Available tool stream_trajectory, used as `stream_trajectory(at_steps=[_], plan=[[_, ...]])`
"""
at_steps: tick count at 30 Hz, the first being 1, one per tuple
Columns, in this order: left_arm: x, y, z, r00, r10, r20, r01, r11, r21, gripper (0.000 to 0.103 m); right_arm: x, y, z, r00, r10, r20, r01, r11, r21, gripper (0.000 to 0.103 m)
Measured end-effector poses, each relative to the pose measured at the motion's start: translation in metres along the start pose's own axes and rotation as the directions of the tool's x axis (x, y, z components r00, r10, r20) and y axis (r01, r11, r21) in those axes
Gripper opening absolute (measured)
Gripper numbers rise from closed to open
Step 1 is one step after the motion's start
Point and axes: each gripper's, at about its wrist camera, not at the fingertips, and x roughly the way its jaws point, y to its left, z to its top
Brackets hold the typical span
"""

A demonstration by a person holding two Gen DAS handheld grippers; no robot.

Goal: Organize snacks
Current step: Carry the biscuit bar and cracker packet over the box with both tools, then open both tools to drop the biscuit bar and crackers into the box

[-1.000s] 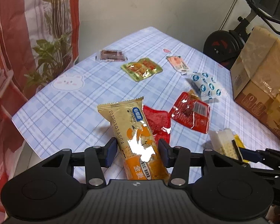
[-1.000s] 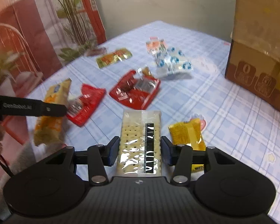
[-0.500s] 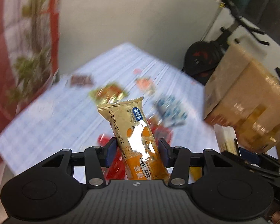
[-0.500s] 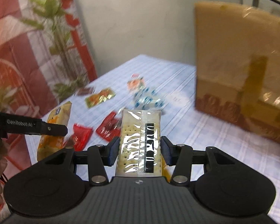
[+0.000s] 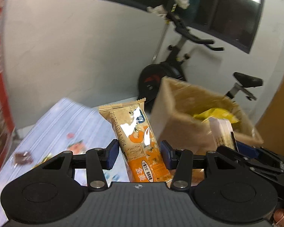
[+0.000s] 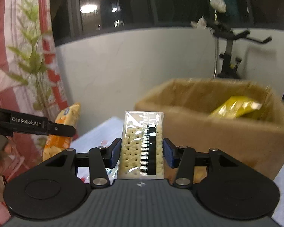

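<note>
The open brown cardboard box (image 6: 208, 124) lies far-right of both grippers; the right gripper (image 6: 142, 151), closed on a clear cracker packet (image 6: 142, 141), is nearer than the left gripper (image 5: 137, 153), which clamps an upright orange-gold snack bar (image 5: 136, 141).

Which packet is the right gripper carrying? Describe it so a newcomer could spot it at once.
Find the open cardboard box on the table; just in front of it, the right gripper clamps a cracker pack. Unlike the orange-and-gold bar beside it or the yellow bag inside the box, its wrapper is clear, showing pale dotted crackers and a black stripe.
</note>
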Motion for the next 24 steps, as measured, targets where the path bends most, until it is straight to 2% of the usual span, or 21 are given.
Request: stream_trajectory(at_steps=[5, 10, 18, 24], plan=[[0.020, -0.047, 0.028, 0.997, -0.071, 0.044, 0.067, 0.995, 0.072, 0.051, -0.001, -0.024, 0.033, 0.997, -0.057, 0.058, 0.059, 0.998, -0.027, 0.049], [0.056, -0.084, 0.049, 0.992, -0.124, 0.020, 0.121, 0.989, 0.090, 0.051, 0.004, -0.055, 0.056, 0.989, -0.115, 0.089, 0.117, 0.993, -0.022, 0.049], [0.112, -0.115, 0.071, 0.990, -0.139, 0.021, 0.134, 0.981, 0.142, 0.051, 0.025, -0.108, 0.051, 0.969, -0.241, 0.048, 0.241, 0.970, 0.010, 0.049], [0.147, -0.126, 0.071, 0.994, -0.104, -0.019, 0.106, 0.979, 0.177, 0.051, 0.037, -0.125, 0.037, 0.974, -0.226, 0.004, 0.226, 0.974, 0.002, 0.049]])
